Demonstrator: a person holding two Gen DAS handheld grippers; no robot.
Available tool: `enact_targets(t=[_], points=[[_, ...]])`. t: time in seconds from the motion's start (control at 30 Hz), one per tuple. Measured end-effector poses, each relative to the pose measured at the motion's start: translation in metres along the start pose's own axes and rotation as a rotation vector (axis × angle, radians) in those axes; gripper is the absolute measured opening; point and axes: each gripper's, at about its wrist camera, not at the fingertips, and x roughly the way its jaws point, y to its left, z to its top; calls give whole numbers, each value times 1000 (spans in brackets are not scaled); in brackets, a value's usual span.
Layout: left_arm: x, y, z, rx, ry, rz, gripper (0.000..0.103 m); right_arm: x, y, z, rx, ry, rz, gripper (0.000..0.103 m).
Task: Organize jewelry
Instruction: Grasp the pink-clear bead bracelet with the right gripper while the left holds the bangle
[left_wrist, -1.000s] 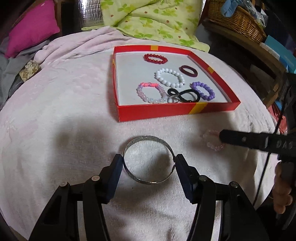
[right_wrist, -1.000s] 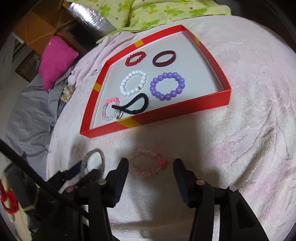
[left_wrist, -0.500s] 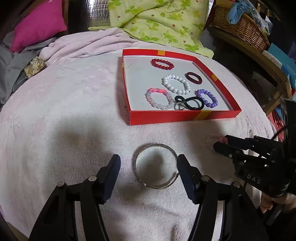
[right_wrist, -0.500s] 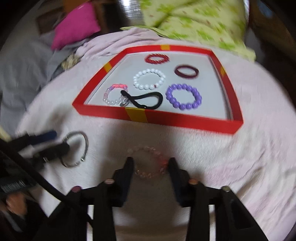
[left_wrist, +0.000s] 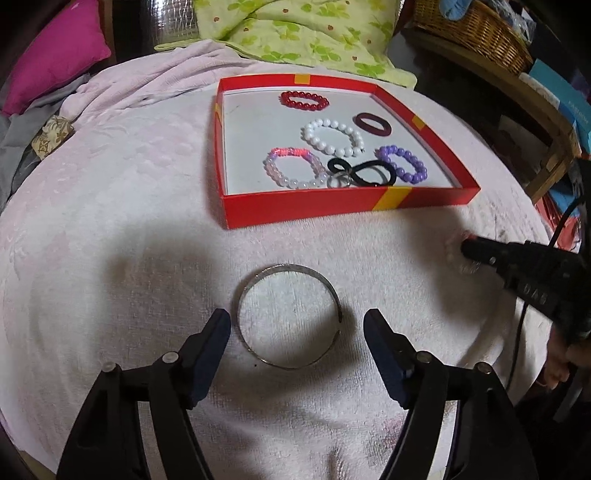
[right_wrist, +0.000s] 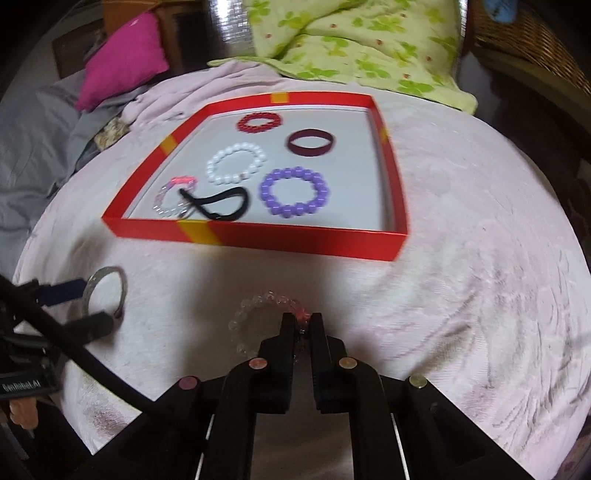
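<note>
done: six pieces lie in the red box, among them a purple bead bracelet and a black hair tie.
left to do: silver bangle and clear bead bracelet on the pink towel.
left gripper: jaws opening, flanking the bangle, not touching.
right gripper: pinched narrow on the clear bracelet's pink-tinged side.
bracelet look: translucent beads, limp, flat.

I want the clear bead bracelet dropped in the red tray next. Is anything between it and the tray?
Nothing visible: only bare towel lies between the clear bead bracelet, pinched in the right gripper, and the red tray; its low near wall must be cleared.
</note>
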Motion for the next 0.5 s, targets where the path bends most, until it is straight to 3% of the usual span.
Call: enact_targets(t=[0.43,0.5], points=[[5,-7,0,41,-42,8,78,1,-8,-2,46,16,18,9],[3,-10,-1,52,-57,-13,61,1,-8,-2,52,18,22,9]])
